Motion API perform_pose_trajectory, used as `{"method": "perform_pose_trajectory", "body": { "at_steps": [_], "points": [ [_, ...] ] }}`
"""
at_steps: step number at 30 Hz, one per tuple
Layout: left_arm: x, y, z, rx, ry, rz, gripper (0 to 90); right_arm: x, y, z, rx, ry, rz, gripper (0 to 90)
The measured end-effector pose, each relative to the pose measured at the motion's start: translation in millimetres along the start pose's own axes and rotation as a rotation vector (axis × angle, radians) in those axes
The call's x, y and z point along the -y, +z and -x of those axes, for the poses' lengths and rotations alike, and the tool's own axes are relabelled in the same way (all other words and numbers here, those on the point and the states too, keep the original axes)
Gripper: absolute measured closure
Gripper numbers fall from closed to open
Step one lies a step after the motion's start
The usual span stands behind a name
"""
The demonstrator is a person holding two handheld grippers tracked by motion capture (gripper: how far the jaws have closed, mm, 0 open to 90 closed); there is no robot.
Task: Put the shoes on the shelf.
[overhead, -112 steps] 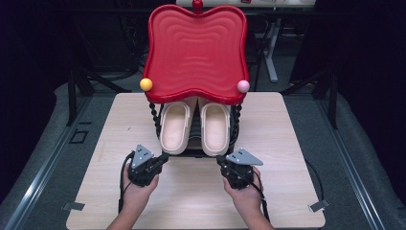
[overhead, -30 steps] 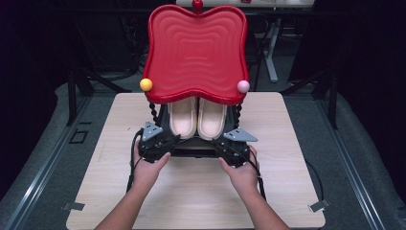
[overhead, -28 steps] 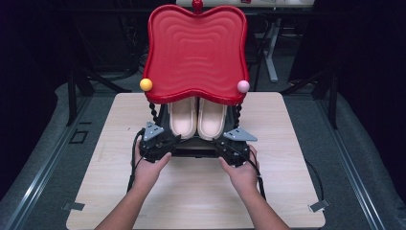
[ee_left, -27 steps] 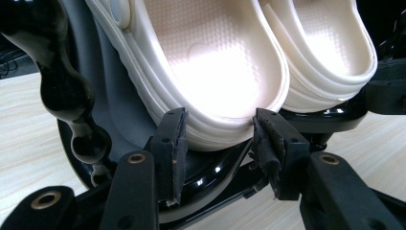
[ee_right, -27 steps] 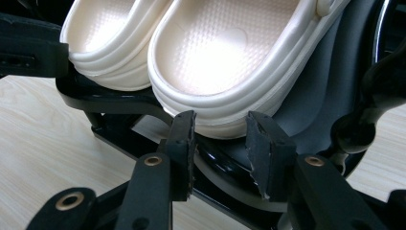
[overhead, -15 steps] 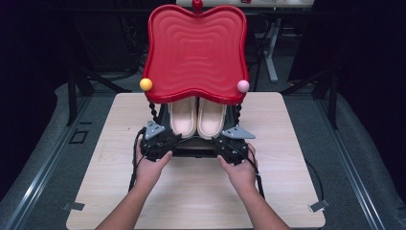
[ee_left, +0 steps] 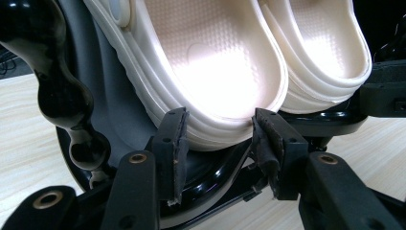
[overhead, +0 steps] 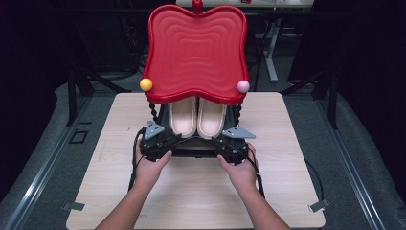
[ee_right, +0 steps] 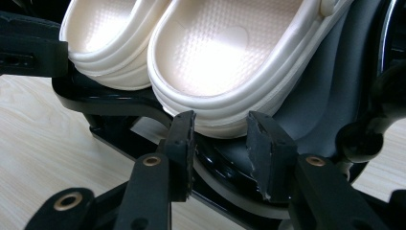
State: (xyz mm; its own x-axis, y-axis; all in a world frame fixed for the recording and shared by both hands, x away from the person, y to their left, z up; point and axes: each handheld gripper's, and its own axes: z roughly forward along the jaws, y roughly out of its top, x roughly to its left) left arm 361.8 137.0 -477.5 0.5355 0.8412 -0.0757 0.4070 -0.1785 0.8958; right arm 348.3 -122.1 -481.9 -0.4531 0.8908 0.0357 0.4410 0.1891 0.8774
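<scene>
A pair of cream slippers stands heel-out on the black lower shelf (overhead: 194,153) of a rack with a red wavy top (overhead: 196,52). My left gripper (overhead: 178,139) is at the heel of the left slipper (overhead: 183,117). In the left gripper view its pads (ee_left: 177,143) lie against both sides of that heel (ee_left: 210,62). My right gripper (overhead: 216,140) holds the right slipper (overhead: 211,117) the same way. Its jaws have just been opening slightly, but the heel (ee_right: 230,48) is still between them and the pads (ee_right: 261,143) still touch it.
The rack stands at the middle of a light wooden table (overhead: 201,196). A yellow ball (overhead: 146,84) and a pink ball (overhead: 243,86) sit at the red top's front corners. Black beaded posts (ee_left: 62,96) flank the shelf. The red top overhangs the slippers' toes.
Since the earliest frame both hands have moved forward to the rack, and the slippers now stand closer together. Over the last second nothing has visibly moved.
</scene>
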Motion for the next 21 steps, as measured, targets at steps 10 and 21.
{"method": "perform_pose_trajectory", "body": {
  "at_steps": [10, 21],
  "points": [
    [0.1, -0.4, -0.2, 0.005, -0.003, 0.001, 55.6, 0.7, -0.2, 1.0, -0.003, 0.004, 0.001, 61.2],
    [2.6, -9.5, 1.9, 0.017, 0.008, 0.007, 53.9, 4.8, -9.9, 2.0, 0.008, -0.026, 0.003, 61.0]
  ]
}}
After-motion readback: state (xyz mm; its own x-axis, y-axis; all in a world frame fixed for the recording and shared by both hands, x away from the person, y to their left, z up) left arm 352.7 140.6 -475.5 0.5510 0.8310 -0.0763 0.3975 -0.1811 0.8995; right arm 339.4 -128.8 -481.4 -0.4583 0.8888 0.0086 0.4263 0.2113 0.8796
